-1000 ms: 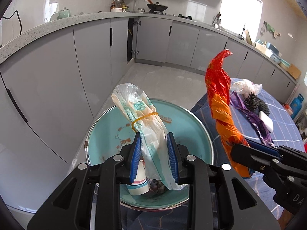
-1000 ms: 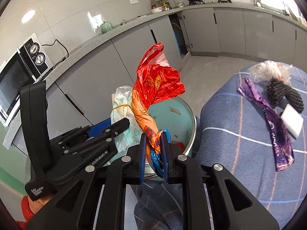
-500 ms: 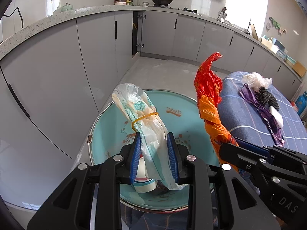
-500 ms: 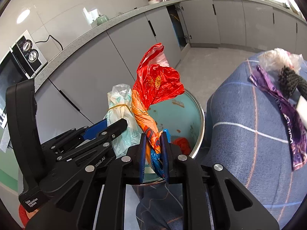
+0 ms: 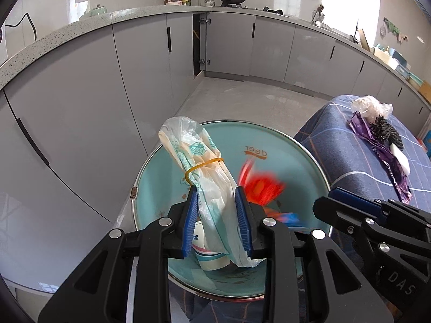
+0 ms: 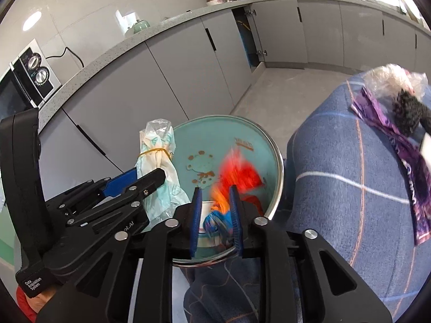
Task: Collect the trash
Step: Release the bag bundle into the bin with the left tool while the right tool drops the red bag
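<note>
Right gripper (image 6: 214, 215) has just been opening, and the red wrapper (image 6: 237, 173) is a blur between and just past its pads, loose and apparently dropping into the teal basin (image 5: 282, 148) right below. Left gripper (image 5: 216, 222) is clamped on the white bag (image 5: 207, 177), which stands tilted with its long axis up and away, lower end already over the basin. Purple wrapper (image 5: 388, 158) lies well off on the table, nearer the right gripper.

Left wrist view rides behind its own fingers, angled down, close over the teal basin (image 5: 285, 145); right wrist view likewise, basin (image 6: 215, 129) at 12 o'clock; both share basin, grey cabinets (image 5: 140, 62), blue-checked cloth (image 6: 350, 177).
</note>
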A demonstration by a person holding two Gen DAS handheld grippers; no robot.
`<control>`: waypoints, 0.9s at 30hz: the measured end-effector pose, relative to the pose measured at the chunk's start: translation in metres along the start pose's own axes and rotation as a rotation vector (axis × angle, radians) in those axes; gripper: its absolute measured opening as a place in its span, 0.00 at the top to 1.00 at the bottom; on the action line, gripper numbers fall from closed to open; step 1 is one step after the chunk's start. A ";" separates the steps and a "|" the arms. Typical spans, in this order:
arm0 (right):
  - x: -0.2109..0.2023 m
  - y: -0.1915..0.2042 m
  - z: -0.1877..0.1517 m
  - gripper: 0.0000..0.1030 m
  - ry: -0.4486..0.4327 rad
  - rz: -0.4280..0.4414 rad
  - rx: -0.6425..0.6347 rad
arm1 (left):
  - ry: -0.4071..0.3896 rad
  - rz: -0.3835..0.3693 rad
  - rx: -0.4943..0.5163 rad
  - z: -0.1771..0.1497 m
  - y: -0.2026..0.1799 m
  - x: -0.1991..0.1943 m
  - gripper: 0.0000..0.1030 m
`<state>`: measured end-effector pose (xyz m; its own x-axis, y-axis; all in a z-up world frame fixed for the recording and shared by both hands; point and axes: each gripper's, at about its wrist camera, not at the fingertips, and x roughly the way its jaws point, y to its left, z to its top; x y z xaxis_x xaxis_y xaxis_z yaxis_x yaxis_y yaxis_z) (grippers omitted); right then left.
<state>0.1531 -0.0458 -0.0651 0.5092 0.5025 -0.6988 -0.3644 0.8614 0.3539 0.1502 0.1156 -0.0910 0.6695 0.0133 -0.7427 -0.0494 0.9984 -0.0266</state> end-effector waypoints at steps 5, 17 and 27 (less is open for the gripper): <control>-0.018 -0.005 -0.005 0.55 -0.048 -0.025 0.008 | -0.014 0.025 -0.015 0.001 0.004 -0.003 0.50; -0.073 -0.030 -0.021 0.26 -0.213 -0.130 0.052 | -0.107 0.078 -0.014 0.001 -0.012 -0.030 0.10; -0.104 -0.080 -0.048 0.25 -0.232 -0.207 0.147 | -0.086 -0.025 0.019 -0.013 -0.052 -0.036 0.08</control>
<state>0.0925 -0.1706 -0.0506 0.7304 0.3045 -0.6114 -0.1265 0.9400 0.3169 0.1189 0.0627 -0.0720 0.7319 -0.0080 -0.6814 -0.0179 0.9994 -0.0310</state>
